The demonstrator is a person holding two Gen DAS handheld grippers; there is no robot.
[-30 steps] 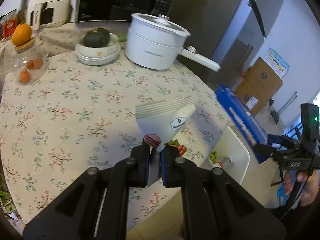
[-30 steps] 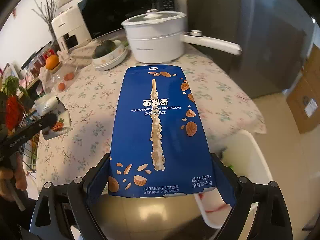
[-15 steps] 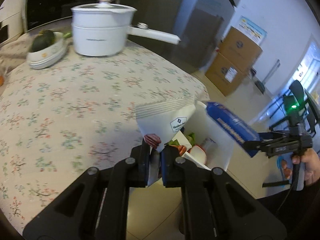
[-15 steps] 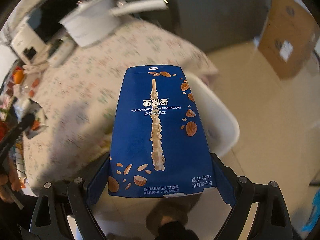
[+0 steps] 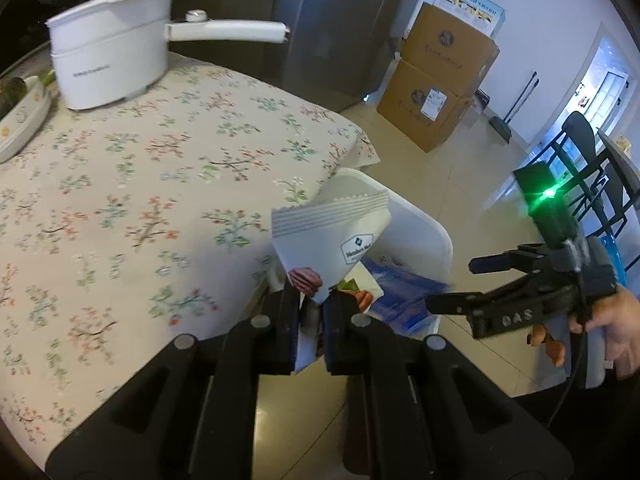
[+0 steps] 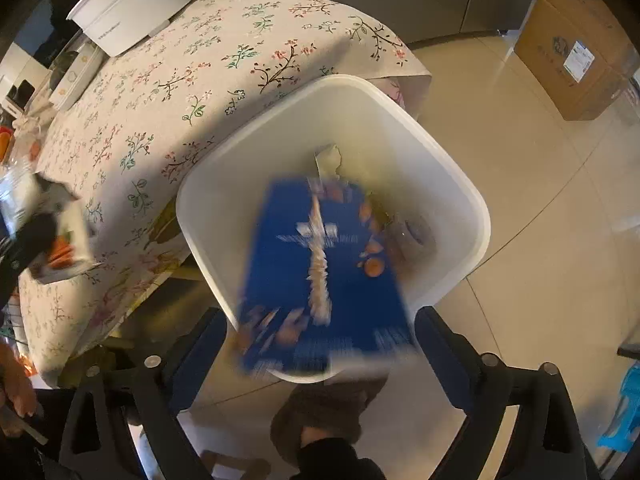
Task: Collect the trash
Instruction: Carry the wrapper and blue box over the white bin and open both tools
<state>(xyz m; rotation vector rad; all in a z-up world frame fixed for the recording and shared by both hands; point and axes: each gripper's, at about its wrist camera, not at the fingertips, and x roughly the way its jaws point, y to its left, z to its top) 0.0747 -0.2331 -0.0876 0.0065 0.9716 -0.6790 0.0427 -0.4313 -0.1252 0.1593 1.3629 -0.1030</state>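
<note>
Right gripper [image 6: 320,344] fingers spread wide, empty; blue biscuit box [image 6: 320,272] blurred, loose above the white bin [image 6: 460,184]. Left gripper [image 5: 311,312] fingers nearly closed, pinching white snack pouch [image 5: 328,236] just beside the bin, at the bench [image 5: 140,184] edge.

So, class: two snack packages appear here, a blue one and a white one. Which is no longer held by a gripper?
The blue biscuit box: it is blurred, falling free into the white bin between open jaws. The white pouch is pinched in the left gripper.
</note>
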